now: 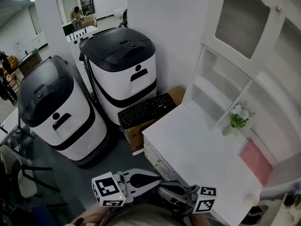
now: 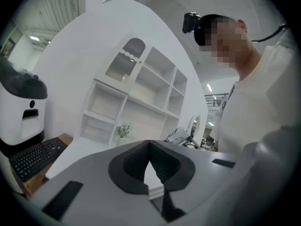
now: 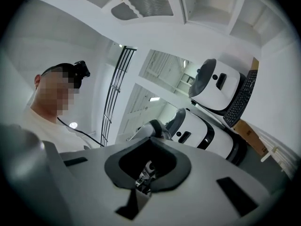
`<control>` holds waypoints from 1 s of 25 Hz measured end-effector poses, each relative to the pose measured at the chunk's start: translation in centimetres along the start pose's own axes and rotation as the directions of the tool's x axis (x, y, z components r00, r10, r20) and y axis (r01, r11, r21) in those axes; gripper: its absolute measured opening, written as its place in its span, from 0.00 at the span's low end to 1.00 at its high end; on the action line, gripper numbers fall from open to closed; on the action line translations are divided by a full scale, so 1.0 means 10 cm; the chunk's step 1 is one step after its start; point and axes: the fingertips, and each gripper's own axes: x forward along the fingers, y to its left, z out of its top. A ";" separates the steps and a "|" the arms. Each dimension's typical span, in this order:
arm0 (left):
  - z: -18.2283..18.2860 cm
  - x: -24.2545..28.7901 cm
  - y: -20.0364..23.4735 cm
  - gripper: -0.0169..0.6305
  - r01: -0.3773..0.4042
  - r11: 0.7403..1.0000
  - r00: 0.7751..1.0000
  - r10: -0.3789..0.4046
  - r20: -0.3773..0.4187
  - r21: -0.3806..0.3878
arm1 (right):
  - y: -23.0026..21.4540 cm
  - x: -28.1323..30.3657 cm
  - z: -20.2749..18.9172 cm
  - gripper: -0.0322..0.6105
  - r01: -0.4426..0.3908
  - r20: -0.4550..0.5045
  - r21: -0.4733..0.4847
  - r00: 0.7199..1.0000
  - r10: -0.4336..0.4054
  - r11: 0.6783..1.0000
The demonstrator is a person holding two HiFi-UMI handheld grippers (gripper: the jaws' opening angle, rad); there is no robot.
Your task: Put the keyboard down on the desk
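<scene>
The black keyboard (image 1: 146, 110) lies flat on a cardboard box (image 1: 141, 132), against the far left corner of the white desk (image 1: 197, 149). Both grippers hover low at the near edge, far from the keyboard, with their tips pointing at each other. My left gripper (image 1: 158, 181) is shut with nothing in it, and in its own view the jaws (image 2: 149, 143) meet, with the keyboard (image 2: 36, 157) low at the left. My right gripper (image 1: 162, 190) is shut and empty too. Its jaws (image 3: 149, 140) are closed, and the keyboard (image 3: 241, 99) shows on edge at the right.
Two large white-and-black machines (image 1: 123, 65) (image 1: 56, 113) stand on the floor left of the desk. A white shelf unit (image 1: 244, 60) rises along the desk's back. A small vase of flowers (image 1: 239, 118) and a pink panel (image 1: 256, 160) are at the right. A chair (image 1: 19, 175) is at far left.
</scene>
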 end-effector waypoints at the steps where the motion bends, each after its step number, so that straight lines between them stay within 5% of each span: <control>1: 0.02 0.06 0.01 0.05 -0.006 1.000 1.000 0.006 -0.011 0.026 | -0.02 -0.03 0.05 0.09 0.003 -0.010 -0.022 1.000 -0.003 1.000; 8: 0.20 0.33 0.05 0.05 -0.007 0.975 0.992 0.034 -0.121 0.222 | -0.08 -0.12 0.32 0.09 -0.019 -0.146 -0.191 0.989 -0.009 0.981; 12: 0.32 0.31 0.04 0.05 0.103 0.961 0.981 -0.055 -0.185 0.258 | -0.01 -0.03 0.39 0.09 -0.078 -0.218 -0.253 0.976 0.022 0.964; 14: 0.43 0.25 0.02 0.05 0.162 0.932 0.974 -0.097 -0.206 0.324 | 0.05 0.06 0.46 0.09 -0.122 -0.201 -0.223 0.977 0.077 0.967; 16: 0.58 0.20 0.06 0.05 0.167 0.919 0.982 -0.120 -0.148 0.358 | 0.08 0.15 0.56 0.09 -0.142 -0.157 -0.197 0.981 0.112 0.970; 19: 0.87 0.13 0.29 0.05 0.134 0.946 0.990 -0.143 0.008 0.294 | 0.06 0.32 0.86 0.09 -0.135 -0.060 -0.190 0.990 0.126 0.972; 25: 1.11 -0.25 0.90 0.05 -0.036 0.937 0.990 -0.013 0.140 0.347 | -0.20 0.93 1.13 0.09 0.058 -0.030 -0.374 0.997 -0.075 0.925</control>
